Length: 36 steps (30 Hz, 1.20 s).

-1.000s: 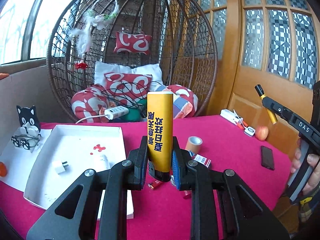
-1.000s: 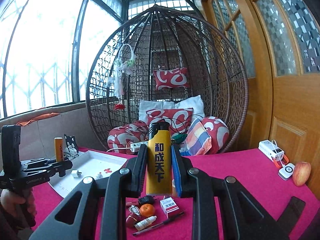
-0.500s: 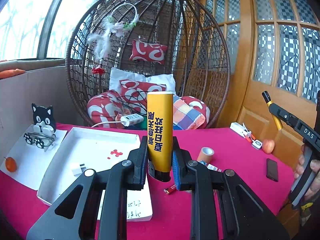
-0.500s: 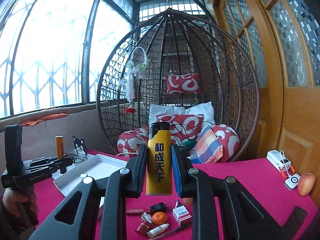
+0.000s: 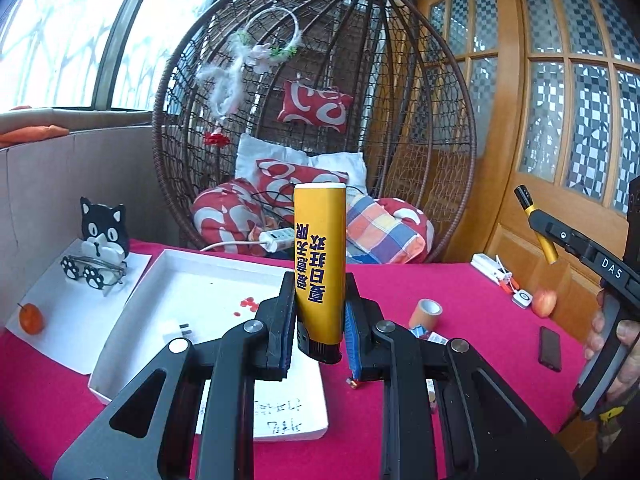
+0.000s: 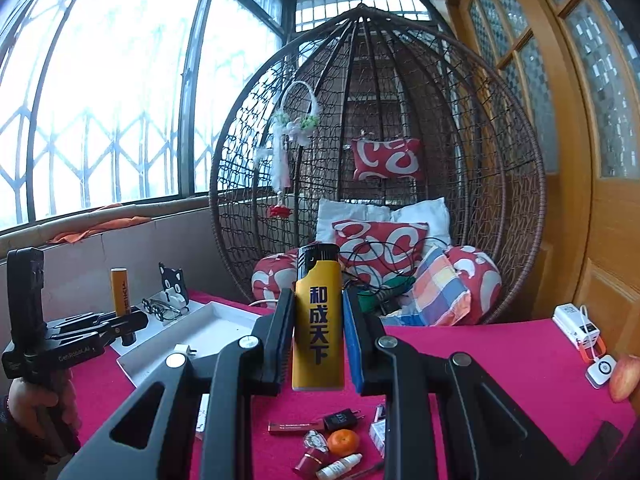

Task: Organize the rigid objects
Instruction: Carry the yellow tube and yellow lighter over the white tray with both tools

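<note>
My left gripper (image 5: 320,322) is shut on a yellow lighter (image 5: 320,256), held upside down with its black cap at the bottom, just right of the white tray (image 5: 140,308). A white plug (image 5: 176,327) lies in the tray. In the right wrist view, my right gripper (image 6: 318,344) is shut on a second yellow lighter (image 6: 318,332), upright with its black cap on top. Each gripper shows in the other's view: the left gripper (image 6: 128,320) beside the tray (image 6: 216,322), and the right gripper (image 5: 538,226) at the right edge, held by a hand.
The red table (image 5: 480,292) carries a tape roll (image 5: 430,312), a phone (image 5: 550,349), an apple (image 5: 544,303), a cat-shaped glasses stand (image 5: 102,232) and an orange fruit (image 5: 31,318). A tangerine (image 6: 343,442) and small bottles lie near the front. A wicker hanging chair (image 6: 400,120) stands behind.
Both grippers have swung leftward, so the tray and the hanging chair have slid to the right in both views. Each gripper still holds its lighter.
</note>
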### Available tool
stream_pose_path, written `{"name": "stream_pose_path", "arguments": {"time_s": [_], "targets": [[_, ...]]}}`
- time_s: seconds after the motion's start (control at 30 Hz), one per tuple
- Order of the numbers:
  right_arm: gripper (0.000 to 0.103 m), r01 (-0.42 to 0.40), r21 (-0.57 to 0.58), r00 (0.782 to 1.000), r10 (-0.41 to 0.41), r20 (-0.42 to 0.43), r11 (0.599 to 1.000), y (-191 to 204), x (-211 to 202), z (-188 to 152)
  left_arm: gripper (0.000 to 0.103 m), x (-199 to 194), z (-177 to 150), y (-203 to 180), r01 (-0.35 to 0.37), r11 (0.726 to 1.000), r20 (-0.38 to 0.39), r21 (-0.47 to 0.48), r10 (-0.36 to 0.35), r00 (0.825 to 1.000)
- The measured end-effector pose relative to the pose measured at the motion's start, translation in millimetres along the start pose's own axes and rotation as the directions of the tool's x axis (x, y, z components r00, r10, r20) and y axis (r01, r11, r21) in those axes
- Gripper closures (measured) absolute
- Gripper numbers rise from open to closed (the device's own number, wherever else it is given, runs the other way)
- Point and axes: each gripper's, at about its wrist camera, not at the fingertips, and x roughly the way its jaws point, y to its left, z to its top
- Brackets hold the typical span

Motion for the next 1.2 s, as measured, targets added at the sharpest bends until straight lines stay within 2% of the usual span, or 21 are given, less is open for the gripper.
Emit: {"name": "stream_pose_path", "arguments": {"time_s": [0.47,0.73,0.83,0.9,1.03,1.2], "targets": [[0.08,-0.102,-0.025,0.994,0.101,-0.045,0.994,32,33,13,0.083,-2,2,31,-0.069,0.997,-0.011,-0.043,0.069,0.998],[0.08,-0.166,-0.014,0.981,0.164,-0.104,0.986,49,62,14,0.083,8,15,44,-0.102,0.995,-0.008,-0.012,0.102,0.995],[0.08,-0.186,-0.017,0.975,0.182,-0.128,0.982,59,73,11,0.083,17,21,56,-0.105,0.994,-0.02,-0.027,0.105,0.994],[0.08,-0.202,-0.005,0.969,0.199,-0.149,0.979,63,81,9,0.083,23,23,63,-0.107,0.994,-0.034,-0.034,0.106,0.994],[0.08,-0.236,0.046,0.943,0.24,-0.232,0.971,71,109,0,0.083,43,25,84,-0.095,0.991,-0.082,-0.092,0.087,0.993],[0.08,-0.237,0.073,0.916,0.248,-0.316,0.969,80,142,-20,0.083,79,18,102,-0.101,0.986,-0.176,-0.133,0.077,0.981]]}}
